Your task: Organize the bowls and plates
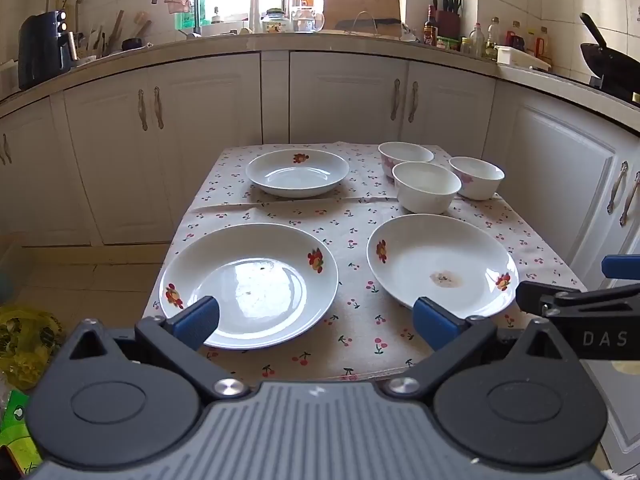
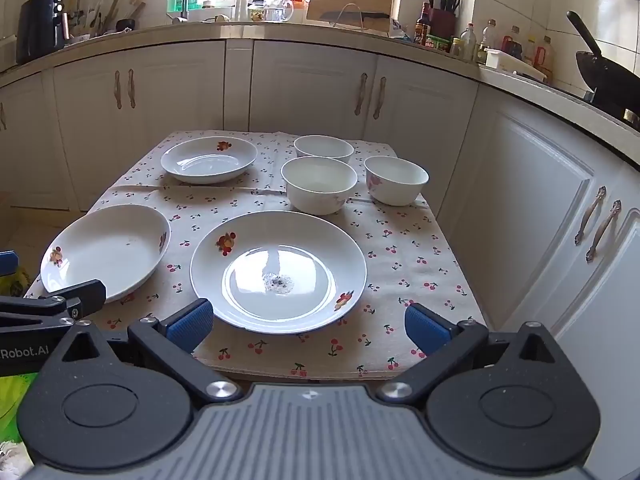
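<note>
**Right, six pieces out and nothing stacked yet**

So we are looking at a small table (image 1: 360, 364) under a cherry-print cloth, with kitchen cabinets (image 1: 348, 100) running behind it, and everything to be sorted is sitting on top.

Three plates first. The near-left plate (image 1: 248, 284) is lying by the table's near-left corner, its rim reaching close to the left edge. The near-right plate (image 2: 278, 272) is sitting beside it toward the near edge, apart from it, and showing a small dried smear in its well. The far plate (image 1: 298, 172) is resting alone toward the far-left corner.

Then the three bowls, clustered at the far-right corner: the front bowl (image 2: 319, 184), the back bowl (image 2: 324, 148) close behind it, and the right bowl (image 2: 396, 184) out by the right edge.

Both tools are hovering short of the near edge. The left gripper (image 1: 316, 320) is standing wide open and carrying nothing, and the right gripper (image 2: 308, 324) is doing the same, jaws fully apart, empty.

The dangers, as I am reading them: glazed rims are slick, so a shallow pinch could let a plate tilt and drop. The cloth is creasing across the middle and could drag, shifting the edge pieces. The bowls are packed tightly, so a wide jaw going for one could nudge its neighbour off.
</note>
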